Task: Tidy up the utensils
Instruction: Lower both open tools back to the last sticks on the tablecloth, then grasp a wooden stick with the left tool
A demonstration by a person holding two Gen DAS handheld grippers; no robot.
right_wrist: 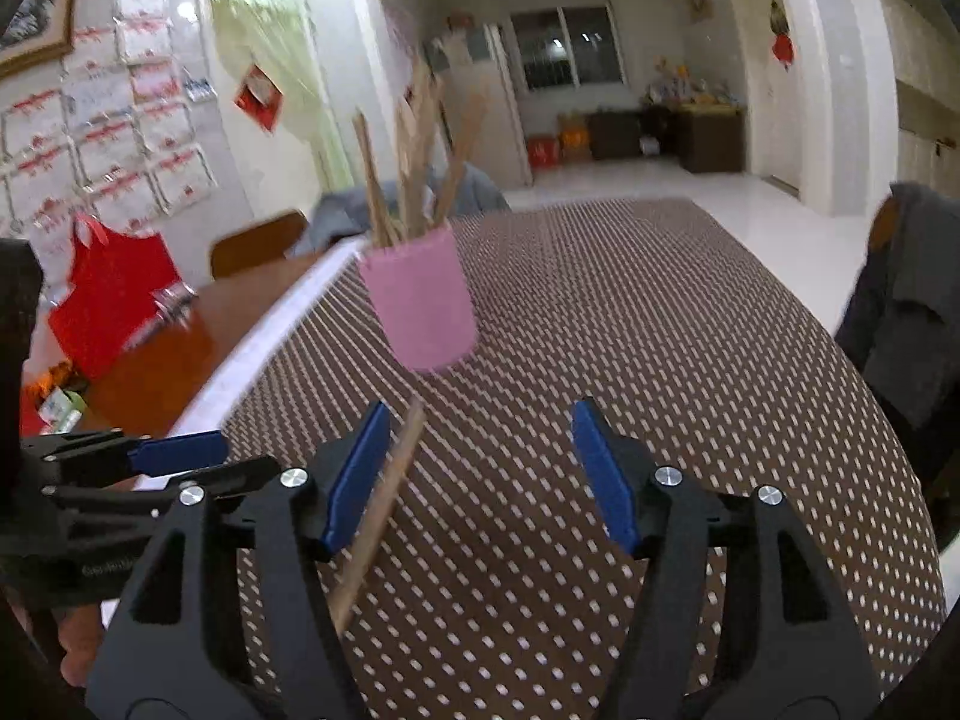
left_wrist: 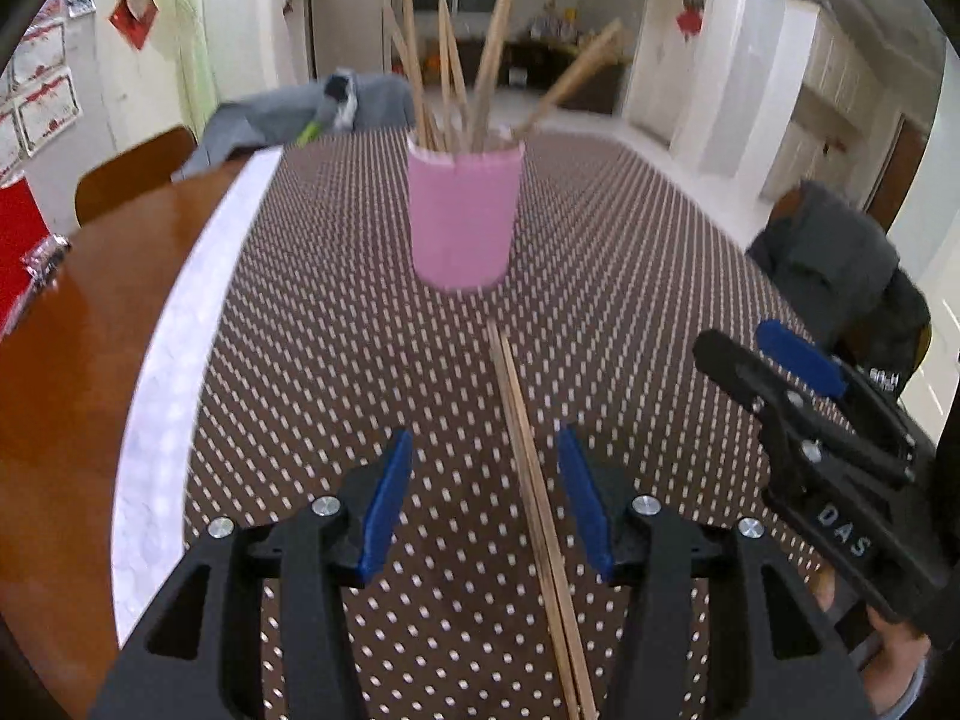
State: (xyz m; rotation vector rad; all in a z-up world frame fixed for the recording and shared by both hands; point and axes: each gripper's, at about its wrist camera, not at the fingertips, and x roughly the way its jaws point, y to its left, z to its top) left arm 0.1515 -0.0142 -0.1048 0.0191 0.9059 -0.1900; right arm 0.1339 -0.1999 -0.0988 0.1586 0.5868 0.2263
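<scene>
Hovering over bench [left_wrist: 336, 324]: both tongs, left [left_wrist: 485, 498] and right [right_wrist: 480, 474], apart, nothing clamped; chopsticks [left_wrist: 528, 480] lie before pink cup [left_wrist: 463, 213].

The left tool [left_wrist: 485, 450] hangs over the tabletop [left_wrist: 96, 360] with its blue-padded jaws apart — a pair of wooden chopsticks [left_wrist: 528, 468] lies flat on the brown dotted cloth [left_wrist: 630, 276] between them, nearer the right-hand pad, neither pad pressing on it. Straight ahead stands a pink cup [left_wrist: 463, 216] holding several more chopsticks that lean outward. The right tool [left_wrist: 774, 366] enters at the right edge — jaws parted, nothing between them.
</scene>
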